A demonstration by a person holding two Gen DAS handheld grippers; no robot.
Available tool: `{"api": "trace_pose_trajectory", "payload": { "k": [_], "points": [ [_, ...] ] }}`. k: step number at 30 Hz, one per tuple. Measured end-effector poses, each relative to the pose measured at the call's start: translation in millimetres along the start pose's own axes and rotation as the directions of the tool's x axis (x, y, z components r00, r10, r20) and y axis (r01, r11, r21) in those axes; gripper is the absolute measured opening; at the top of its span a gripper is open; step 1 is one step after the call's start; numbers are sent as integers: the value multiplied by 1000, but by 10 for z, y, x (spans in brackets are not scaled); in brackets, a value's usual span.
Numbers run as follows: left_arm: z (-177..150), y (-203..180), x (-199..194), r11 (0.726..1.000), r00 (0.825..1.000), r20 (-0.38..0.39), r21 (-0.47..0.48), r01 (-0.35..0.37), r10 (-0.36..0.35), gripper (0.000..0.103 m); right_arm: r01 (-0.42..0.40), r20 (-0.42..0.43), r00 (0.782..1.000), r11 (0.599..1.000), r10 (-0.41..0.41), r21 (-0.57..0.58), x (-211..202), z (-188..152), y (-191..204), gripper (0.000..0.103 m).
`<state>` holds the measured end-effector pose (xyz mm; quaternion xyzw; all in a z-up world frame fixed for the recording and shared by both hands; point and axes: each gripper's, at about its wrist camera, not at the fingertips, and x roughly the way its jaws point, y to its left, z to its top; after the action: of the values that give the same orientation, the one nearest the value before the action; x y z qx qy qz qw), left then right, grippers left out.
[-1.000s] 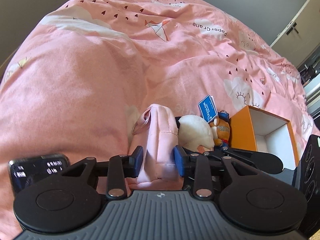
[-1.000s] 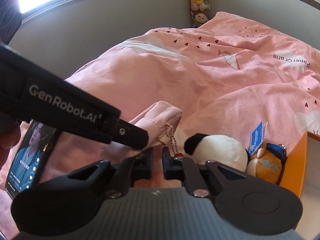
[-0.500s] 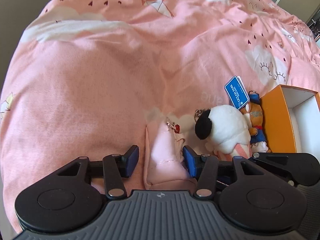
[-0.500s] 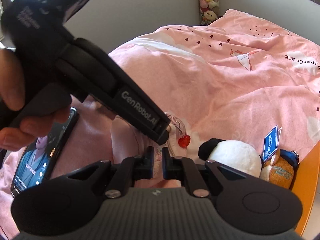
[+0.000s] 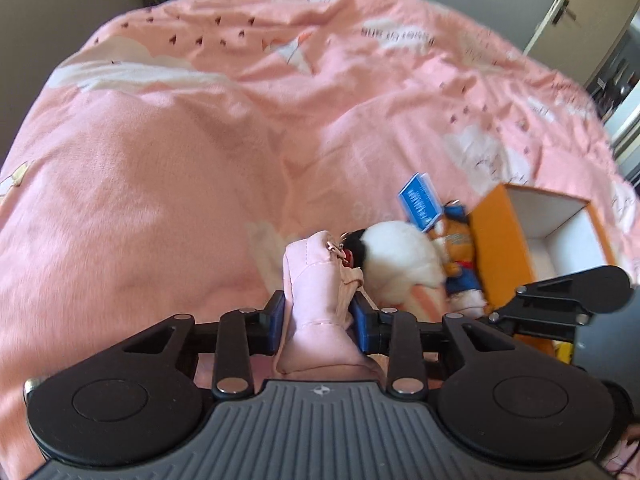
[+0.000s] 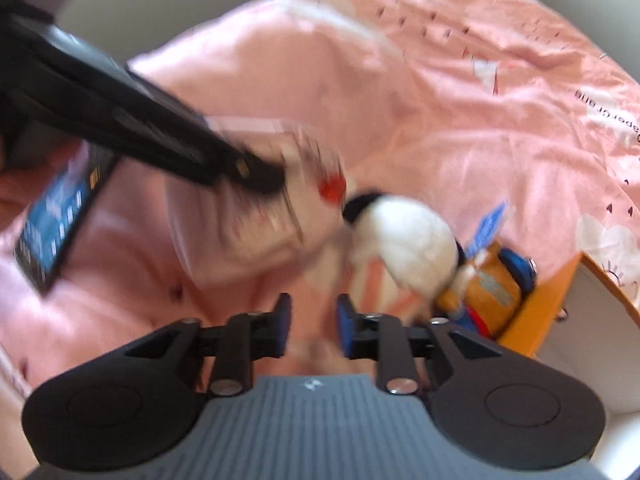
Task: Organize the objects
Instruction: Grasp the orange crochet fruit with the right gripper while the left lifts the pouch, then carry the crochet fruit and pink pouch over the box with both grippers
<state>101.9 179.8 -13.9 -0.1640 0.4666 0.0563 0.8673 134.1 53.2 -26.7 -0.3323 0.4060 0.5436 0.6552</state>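
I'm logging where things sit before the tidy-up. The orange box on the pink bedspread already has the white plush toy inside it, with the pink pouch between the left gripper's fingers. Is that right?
Not quite. The orange box looks empty; the white plush toy lies on the bedspread outside it, as the left wrist view shows. The pink pouch is indeed between the closing left gripper's fingers.

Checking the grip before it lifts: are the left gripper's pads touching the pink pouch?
Touching. The left wrist view shows both blue pads of the closing left gripper pressed against the pink pouch.
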Motion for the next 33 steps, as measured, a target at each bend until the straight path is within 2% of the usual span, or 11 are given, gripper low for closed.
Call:
{"api": "trace_pose_trajectory", "payload": {
  "k": [2, 5, 7, 9, 11, 16, 23, 25, 29, 31, 33],
  "points": [
    [-114, -85, -105, 1000, 998, 67, -18, 17, -15, 38, 2, -113, 994, 998, -9, -57, 33, -24, -35, 35],
    [-280, -172, -129, 999, 994, 104, -41, 28, -23, 38, -8, -269, 963, 991, -30, -137, 146, -50, -11, 35],
    [-378, -204, -65, 999, 996, 93, -42, 8, -4, 38, -11, -332, 941, 978, -60, -208, 234, -68, 57, 35],
    [-478, -187, 45, 998, 999, 39, -57, -11, 13, 38, -19, -383, 919, 957, -97, -289, 341, -88, 140, 36],
    [-567, -139, 125, 996, 1000, 5, -94, -3, 3, 38, -31, -426, 896, 940, -124, -340, 449, -104, 191, 38],
    [-632, -133, 139, 995, 1000, -6, -99, -13, 13, 39, -45, -488, 854, 910, -178, -411, 645, -118, 238, 54],
    [-663, -95, 90, 994, 998, -55, -109, 10, -17, 39, -62, -555, 806, 903, -206, -425, 885, -158, 212, 54],
    [-664, -89, 84, 994, 998, -65, -104, 16, -23, 39, -69, -567, 800, 907, -199, -416, 925, -171, 209, 53],
    [-669, -93, 89, 996, 997, -74, -87, 21, -28, 39, -64, -559, 804, 904, -204, -422, 922, -183, 212, 52],
    [-676, -109, 75, 997, 997, -68, -70, 26, -31, 38, -61, -545, 813, 900, -206, -431, 858, -177, 217, 51],
    [-687, -104, 37, 997, 998, -47, -71, 40, -43, 38, -54, -520, 831, 901, -198, -430, 733, -147, 215, 51]
  ]
}}
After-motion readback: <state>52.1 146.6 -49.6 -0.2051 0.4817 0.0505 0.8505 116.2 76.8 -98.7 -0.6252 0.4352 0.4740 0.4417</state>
